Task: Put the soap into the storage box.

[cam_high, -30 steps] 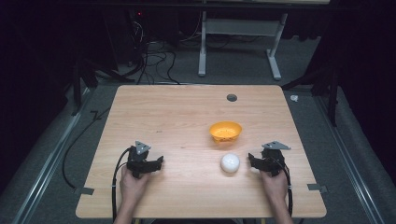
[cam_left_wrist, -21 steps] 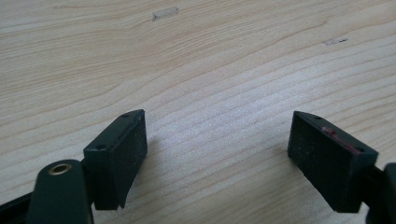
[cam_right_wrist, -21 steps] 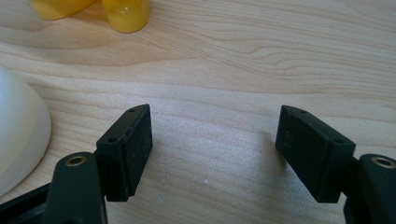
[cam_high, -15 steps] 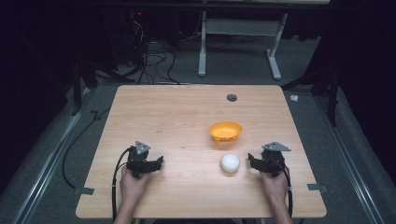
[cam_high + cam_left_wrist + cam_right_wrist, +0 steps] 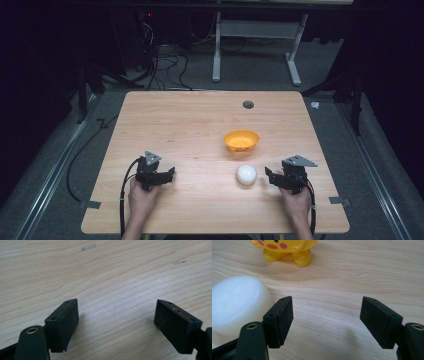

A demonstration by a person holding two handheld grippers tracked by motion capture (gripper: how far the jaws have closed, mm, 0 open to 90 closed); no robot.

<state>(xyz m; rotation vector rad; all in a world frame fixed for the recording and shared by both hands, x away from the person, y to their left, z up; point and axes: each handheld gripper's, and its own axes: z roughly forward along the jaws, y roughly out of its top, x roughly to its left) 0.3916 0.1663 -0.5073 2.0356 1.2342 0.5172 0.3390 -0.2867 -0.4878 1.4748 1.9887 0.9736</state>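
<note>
A white round object (image 5: 246, 174) lies on the wooden table (image 5: 190, 125), just in front of a small orange-yellow bowl (image 5: 241, 140). In the right gripper view the bowl (image 5: 287, 248) has little feet and a painted face, and the white object (image 5: 235, 302) sits left of the jaws. My right gripper (image 5: 269, 175) rests open to the right of the white object, a short gap away, with nothing between its jaws (image 5: 325, 317). At the table's front left my left gripper (image 5: 170, 174) is held open over bare wood (image 5: 116, 317).
A dark round hole (image 5: 248, 104) sits in the table near its far edge. Grey tape tabs (image 5: 338, 201) mark the front corners. Cables (image 5: 165, 65) and a white desk frame (image 5: 255, 50) stand on the floor beyond the table.
</note>
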